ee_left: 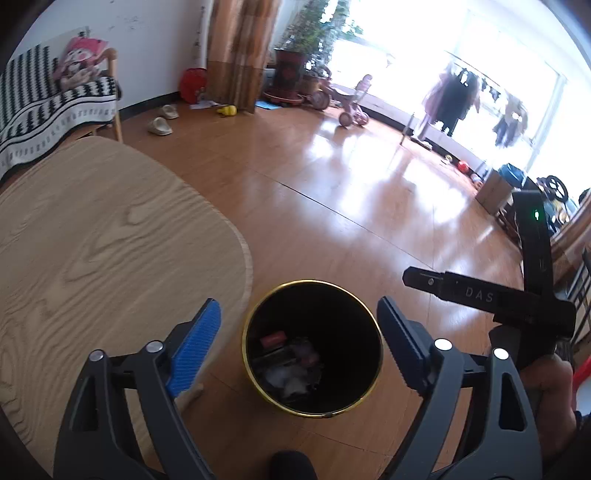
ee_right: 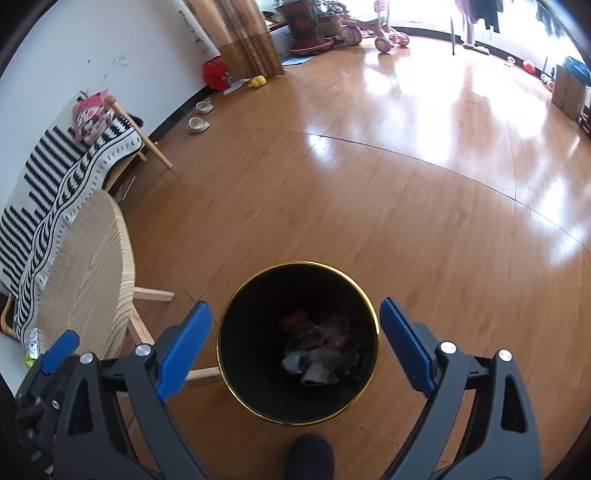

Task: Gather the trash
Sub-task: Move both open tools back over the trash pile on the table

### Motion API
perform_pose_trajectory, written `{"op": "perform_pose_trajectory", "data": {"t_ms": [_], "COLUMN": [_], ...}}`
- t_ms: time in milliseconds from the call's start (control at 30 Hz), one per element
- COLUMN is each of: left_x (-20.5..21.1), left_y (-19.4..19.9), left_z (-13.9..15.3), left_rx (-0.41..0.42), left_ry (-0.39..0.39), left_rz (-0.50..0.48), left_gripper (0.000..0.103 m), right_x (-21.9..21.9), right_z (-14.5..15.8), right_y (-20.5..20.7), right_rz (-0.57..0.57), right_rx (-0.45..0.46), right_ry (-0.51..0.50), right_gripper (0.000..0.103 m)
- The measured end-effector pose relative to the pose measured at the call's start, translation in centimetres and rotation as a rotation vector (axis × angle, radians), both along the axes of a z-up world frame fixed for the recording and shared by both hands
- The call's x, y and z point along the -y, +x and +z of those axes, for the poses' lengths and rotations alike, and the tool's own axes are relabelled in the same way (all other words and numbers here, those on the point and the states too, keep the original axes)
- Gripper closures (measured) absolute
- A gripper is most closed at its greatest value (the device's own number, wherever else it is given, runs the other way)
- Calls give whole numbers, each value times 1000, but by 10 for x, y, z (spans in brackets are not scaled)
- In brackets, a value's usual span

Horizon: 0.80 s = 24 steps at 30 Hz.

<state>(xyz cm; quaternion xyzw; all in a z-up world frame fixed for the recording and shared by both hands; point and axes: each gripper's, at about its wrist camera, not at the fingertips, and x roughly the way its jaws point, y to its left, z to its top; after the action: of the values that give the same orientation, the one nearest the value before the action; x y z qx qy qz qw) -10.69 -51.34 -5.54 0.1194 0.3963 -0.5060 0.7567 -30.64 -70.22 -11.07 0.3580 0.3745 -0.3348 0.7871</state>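
While both grippers hang over the bin, we note a dark shoe tip (ee_right: 310, 456) at the near edge of the right wrist view, on the wood floor (ee_right: 369, 206).

Left gripper (ee_left: 299, 347): jaws spread wide, nothing between the blue pads (ee_left: 194, 347); the bin mouth shows in the gap. Right gripper (ee_right: 295, 347): jaws likewise released and empty, blue pads (ee_right: 183, 354) on either side of the bin rim. We have no earlier frame to compare.

Trash bin (ee_right: 236, 354): black inside, gold rim, upright on the floor, directly below both grippers. Trash (ee_right: 317, 350) lies at its bottom: crumpled white paper, a red wrapper, some pinkish and dark scraps. Individual pieces cannot be told apart further.

Left of the bin stands a light wood-grain table (ee_left: 92, 240), its rounded edge just beside the rim. In the left wrist view the other gripper's black body (ee_left: 491, 295) shows at the right, held by a hand (ee_left: 550, 384).

Farther left: a bench with a black-and-white patterned throw (ee_right: 55, 192) and a pink plush toy (ee_right: 90, 114).

Far side: pale slippers (ee_right: 199, 123), a yellow toy (ee_right: 257, 82), a red bag (ee_right: 216, 74), a brown curtain (ee_right: 243, 33), a potted plant (ee_left: 295, 55), a pink tricycle (ee_left: 347, 99), and clothes on a rack (ee_left: 454, 96) against the bright window.
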Motion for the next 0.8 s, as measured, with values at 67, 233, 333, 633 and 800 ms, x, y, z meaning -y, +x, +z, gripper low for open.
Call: {"op": "perform_pose_trajectory", "data": {"t_ms": [67, 233, 333, 633, 800], "left_x": [-14, -61, -101, -276, -367], "left_y": [9, 37, 64, 161, 197], "left_z": [6, 22, 28, 37, 27], "left_rx": [6, 65, 102, 125, 123], "left_ry": [-8, 9, 30, 116, 178], "left_rz": [30, 139, 228, 603, 772], "left_gripper": [12, 8, 8, 8, 8], "right_x": [-9, -50, -84, -223, -300], "right_z": [7, 27, 36, 75, 86], "right_y": [13, 63, 101, 227, 280], "right_rz": [25, 142, 225, 523, 664], "right_rx": [0, -16, -29, 11, 21], "right_ry": [-16, -88, -136, -206, -230], "right_gripper": [14, 13, 11, 10, 10]}}
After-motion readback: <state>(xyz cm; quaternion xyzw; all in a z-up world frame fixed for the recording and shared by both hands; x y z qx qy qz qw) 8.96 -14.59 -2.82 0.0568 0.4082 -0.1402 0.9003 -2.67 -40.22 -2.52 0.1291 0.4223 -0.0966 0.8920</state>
